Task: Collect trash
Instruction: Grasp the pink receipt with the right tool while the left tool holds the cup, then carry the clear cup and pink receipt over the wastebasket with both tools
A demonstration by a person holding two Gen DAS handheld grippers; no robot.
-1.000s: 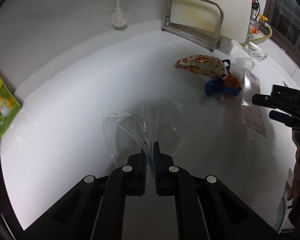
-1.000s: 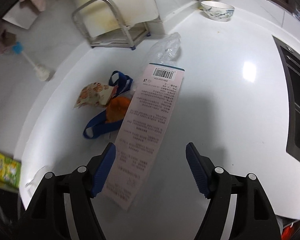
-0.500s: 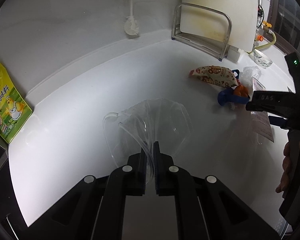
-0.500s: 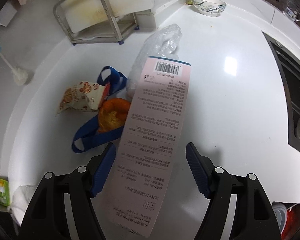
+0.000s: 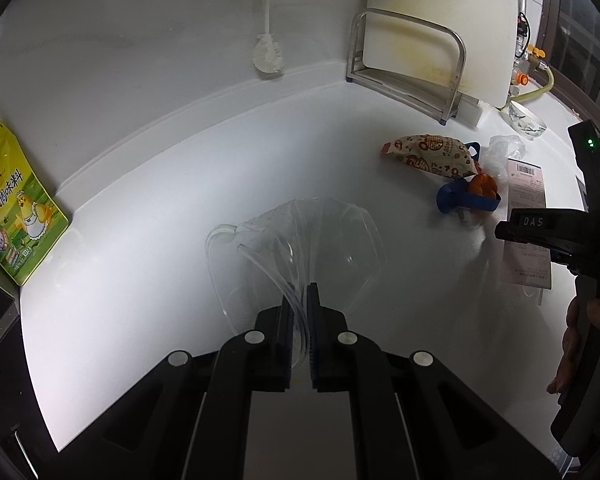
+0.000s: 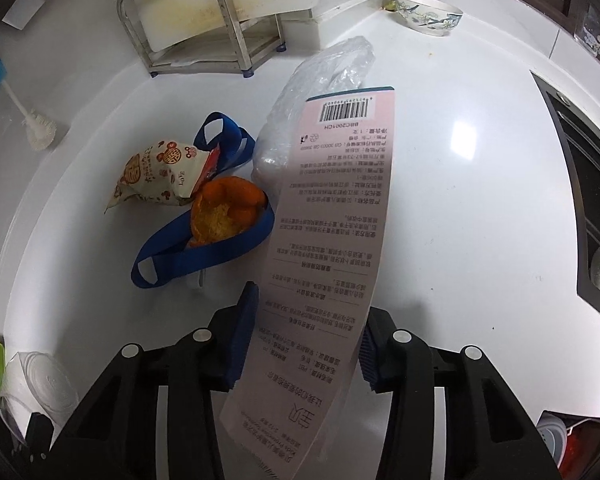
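My left gripper (image 5: 298, 300) is shut on the rim of a clear plastic bag (image 5: 332, 240) that lies open on the white counter (image 5: 160, 240). A long pink printed card (image 6: 340, 200) with a barcode lies between the fingers of my right gripper (image 6: 308, 320), whose jaws are closing; the blue pads sit at the card's two edges and do not visibly squeeze it. Left of the card lie an orange peel (image 6: 224, 212), a blue strap (image 6: 204, 252), a printed snack wrapper (image 6: 156, 176) and crumpled clear plastic (image 6: 324, 76). The card (image 5: 526, 188) also shows at the right of the left wrist view.
A metal rack with a white cutting board (image 6: 204, 12) stands at the back wall, with a patterned bowl (image 6: 426, 12) to its right. A bottle brush (image 5: 266, 52) hangs on the wall. A yellow-green seasoning packet (image 5: 16, 204) stands far left. A dark stove edge (image 6: 588, 200) bounds the right.
My right gripper's jaws have narrowed around the pink card, and it has come in closer over it. My left gripper still holds the bag in the same spot.
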